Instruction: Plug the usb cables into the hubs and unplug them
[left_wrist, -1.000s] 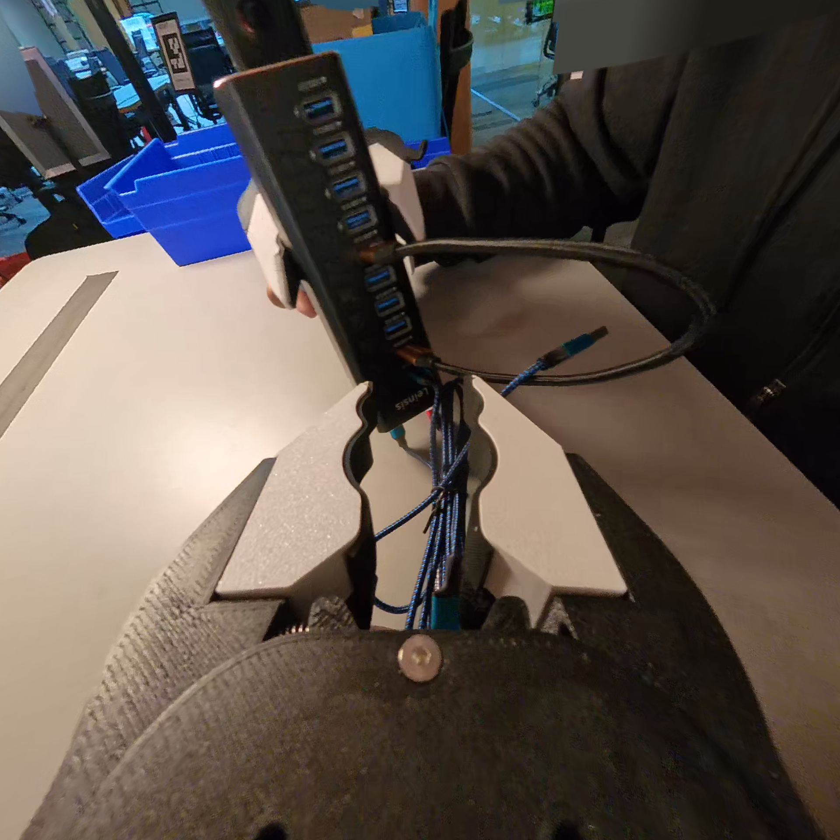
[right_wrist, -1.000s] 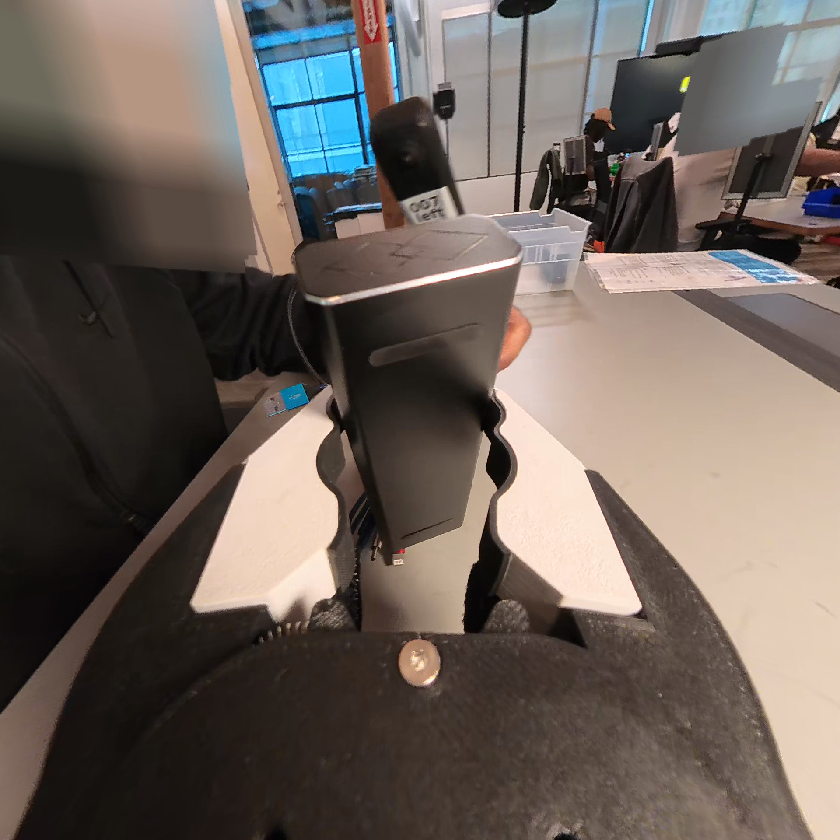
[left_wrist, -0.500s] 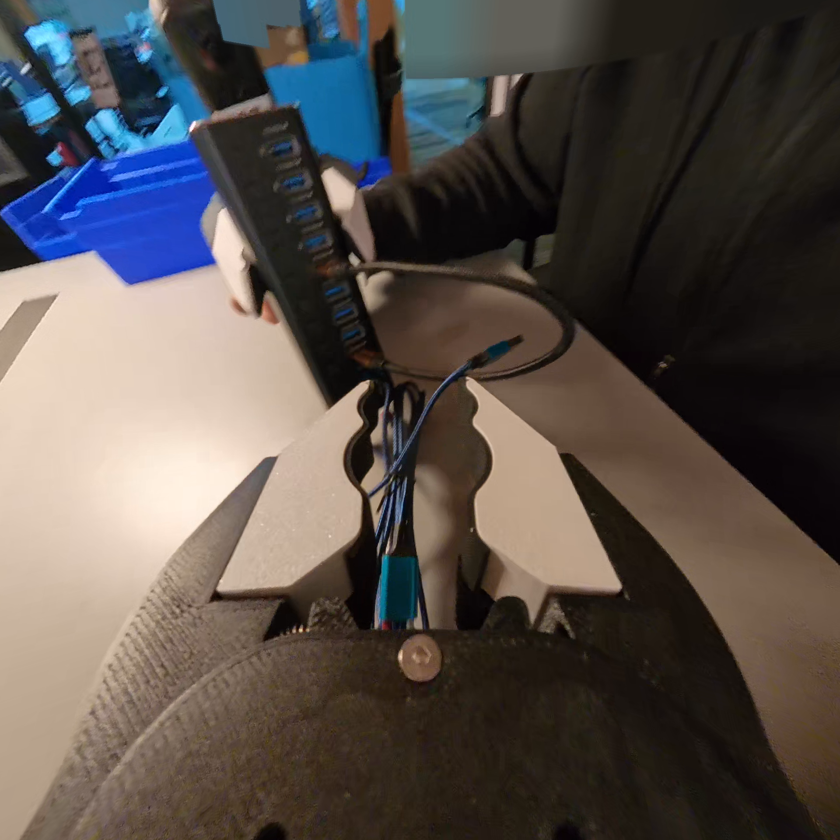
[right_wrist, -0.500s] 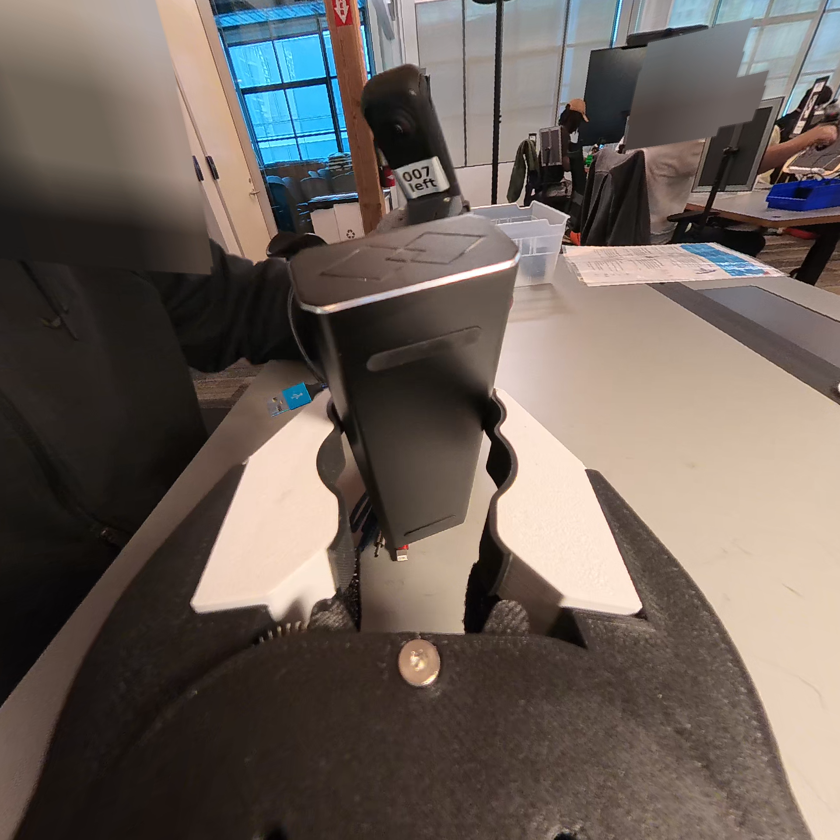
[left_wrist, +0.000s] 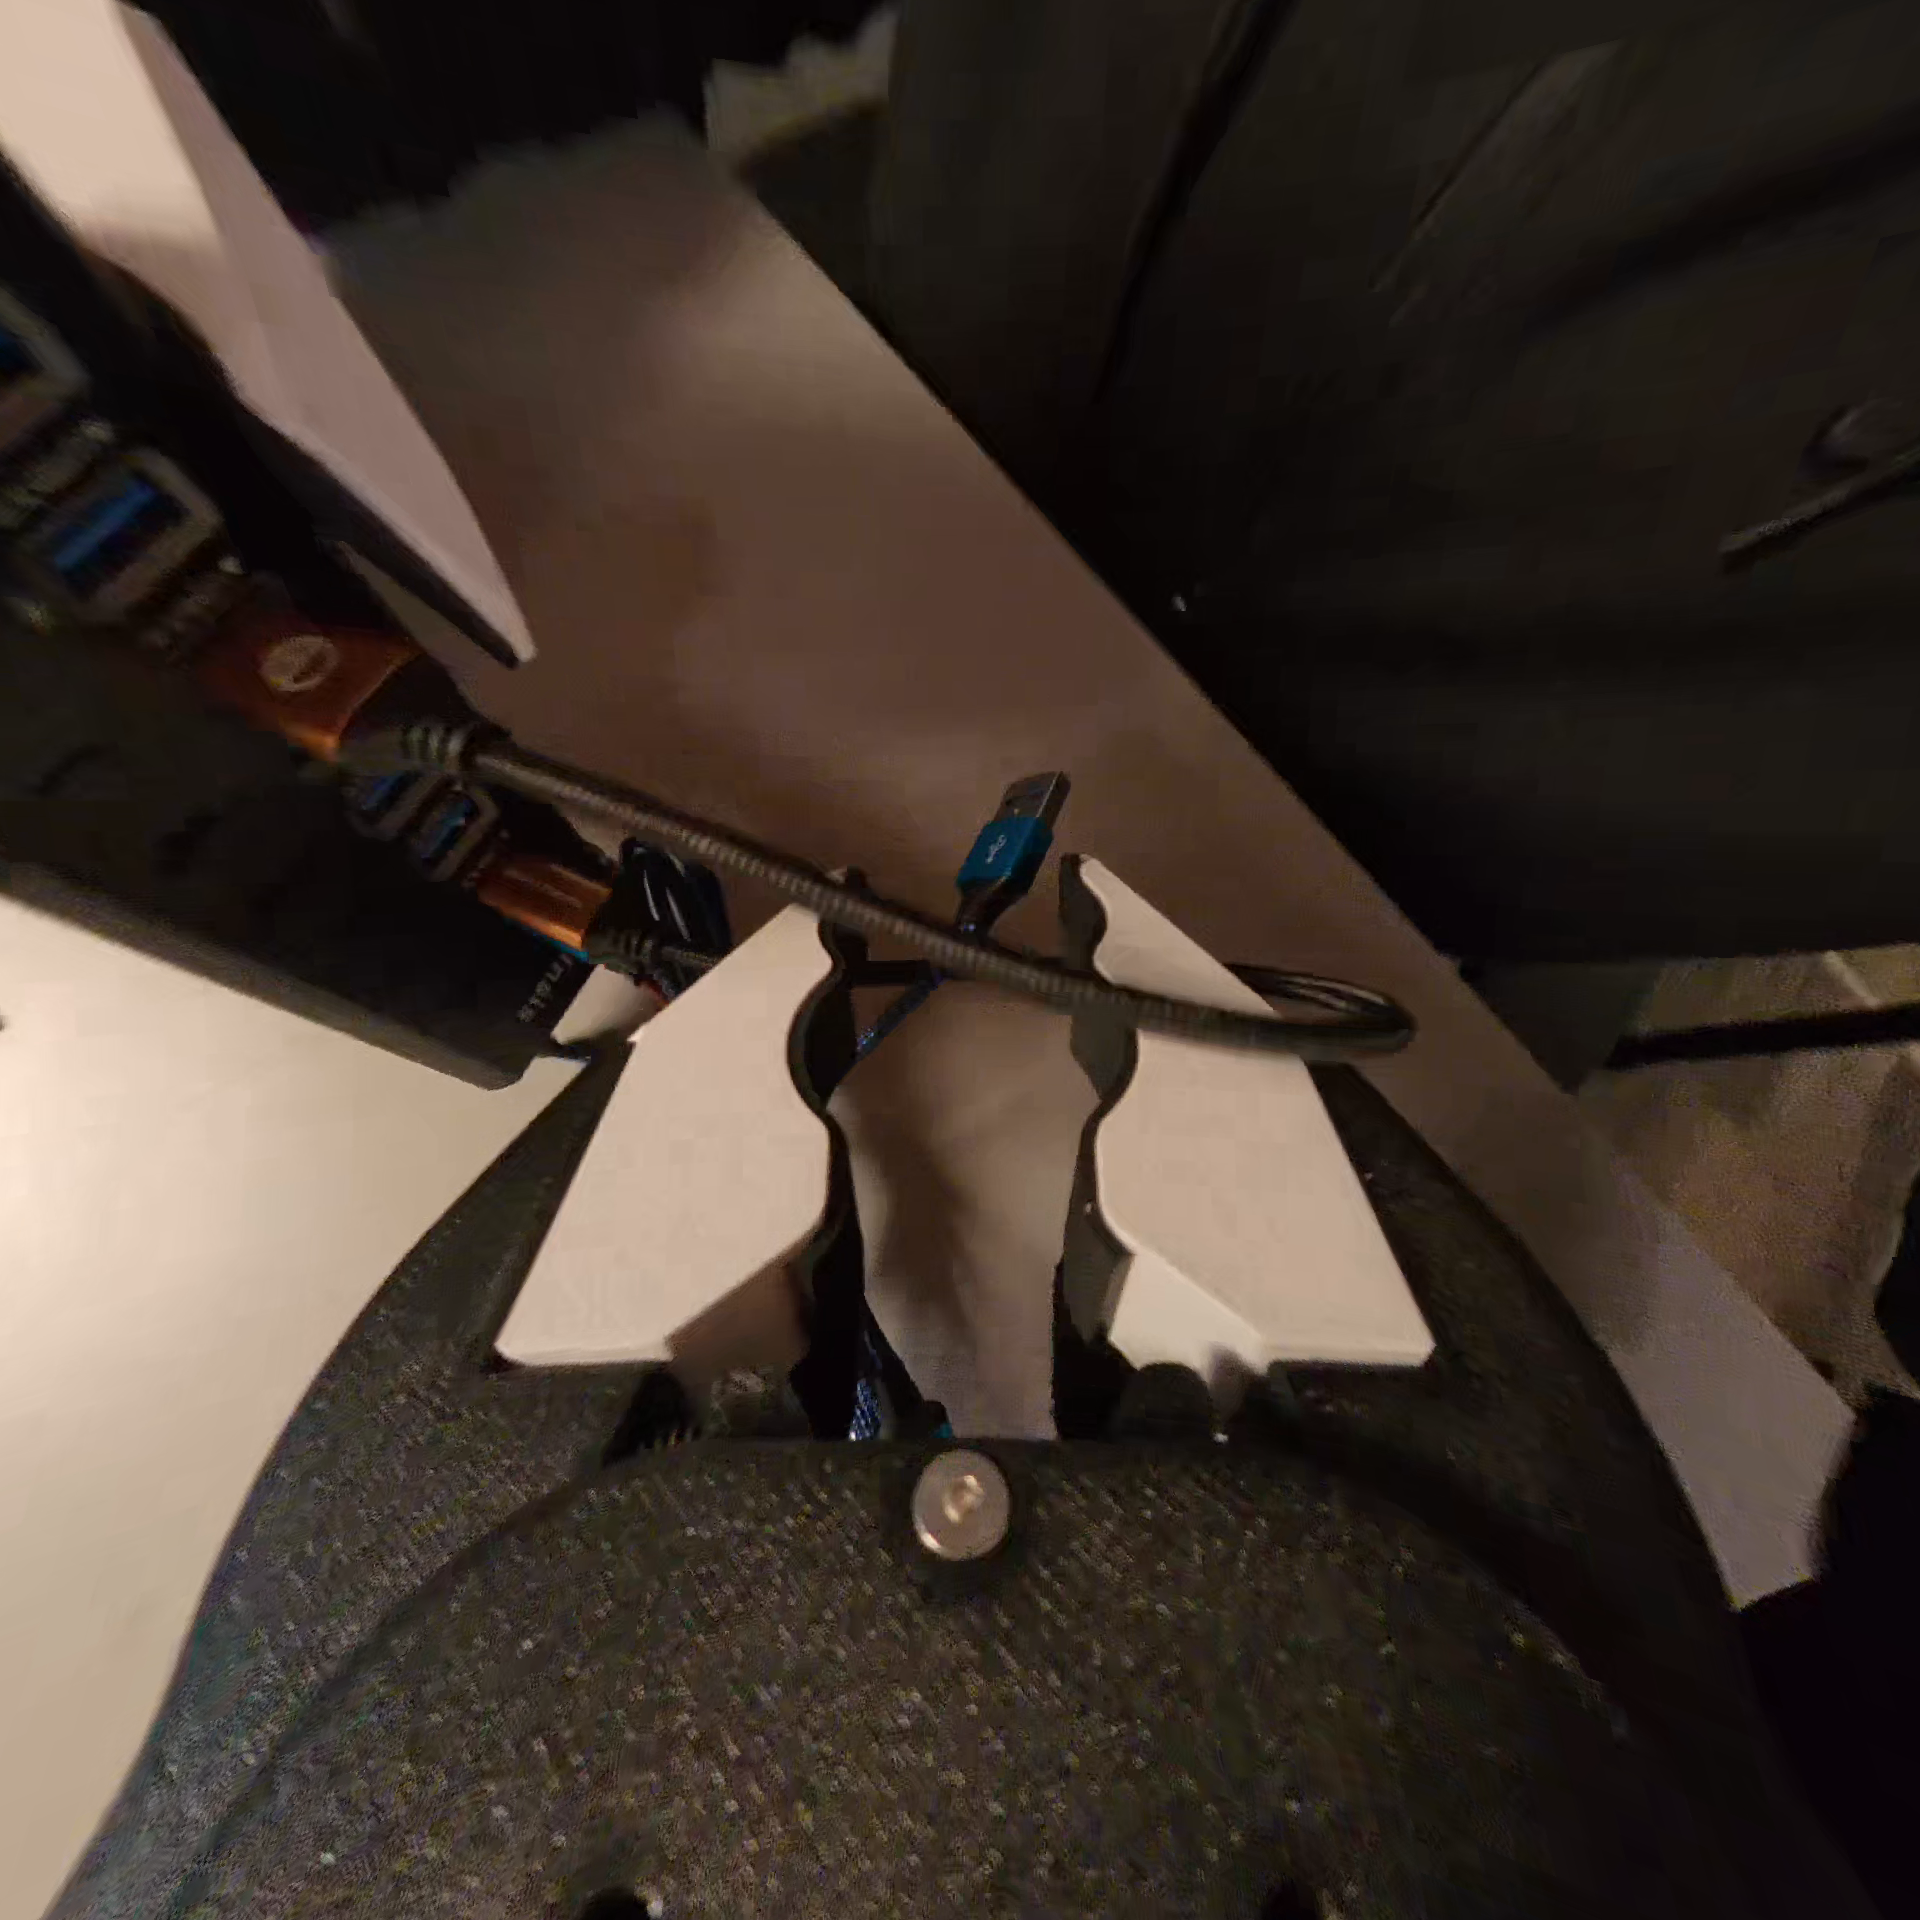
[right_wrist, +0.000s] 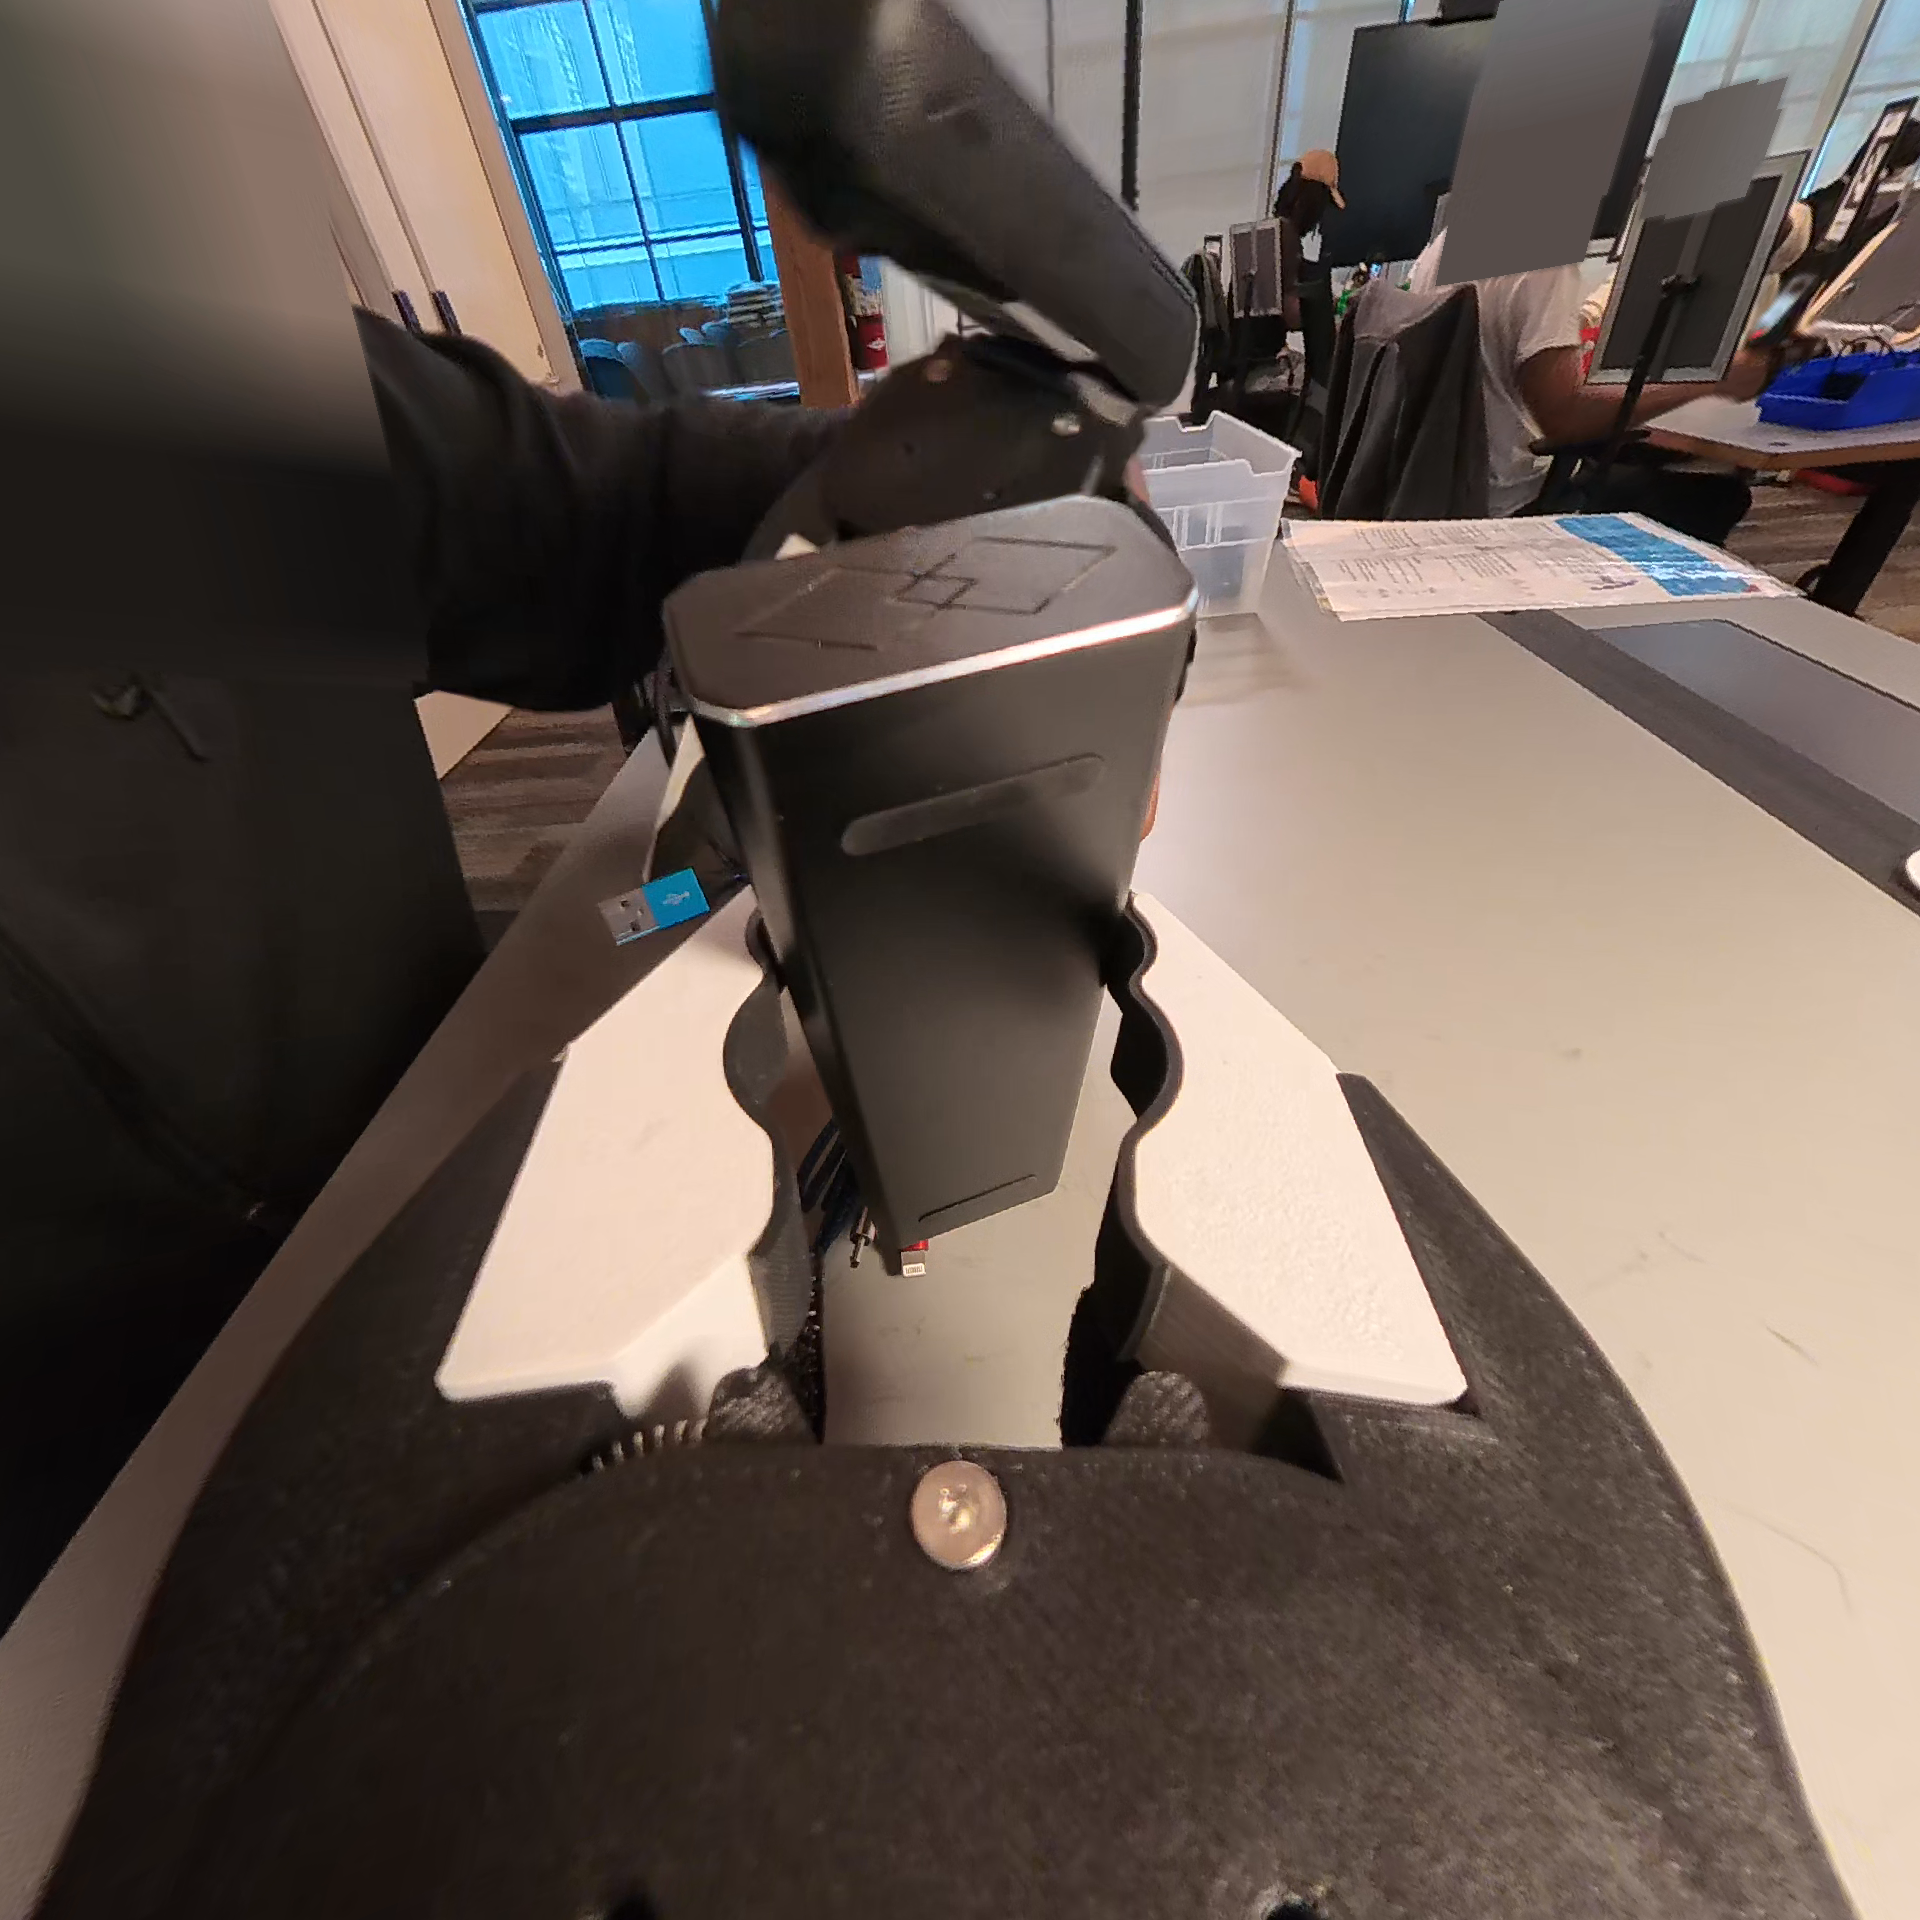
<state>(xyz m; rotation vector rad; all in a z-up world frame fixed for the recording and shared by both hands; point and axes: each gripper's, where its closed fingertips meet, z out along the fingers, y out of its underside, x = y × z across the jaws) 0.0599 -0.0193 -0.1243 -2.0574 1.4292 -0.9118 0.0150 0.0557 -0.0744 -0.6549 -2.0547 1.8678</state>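
My right gripper (right_wrist: 951, 935) is shut on a black USB hub (right_wrist: 935, 883) and holds it upright above the grey table (right_wrist: 1507, 935). In the left wrist view the hub (left_wrist: 156, 883) shows its blue ports at the left. A black braided cable (left_wrist: 727, 847) loops out from two orange plugs (left_wrist: 312, 670) seated in the hub. My left gripper (left_wrist: 956, 894) is open, with the braided cable crossing in front of its fingertips. A free blue USB plug (left_wrist: 1006, 840) on a thin blue cable sticks up just beyond the tips. The plug also shows in the right wrist view (right_wrist: 657, 912).
A person in a dark jacket (left_wrist: 1455, 416) stands at the table's near edge. One white finger of the right gripper (left_wrist: 343, 416) shows beside the hub. A clear plastic bin (right_wrist: 1216, 499) and a printed sheet (right_wrist: 1507, 561) lie farther back on the table.
My left gripper has moved in close to the hub's lower end and tilted; the braided cable now crosses its tips. The right gripper keeps hold of the hub.
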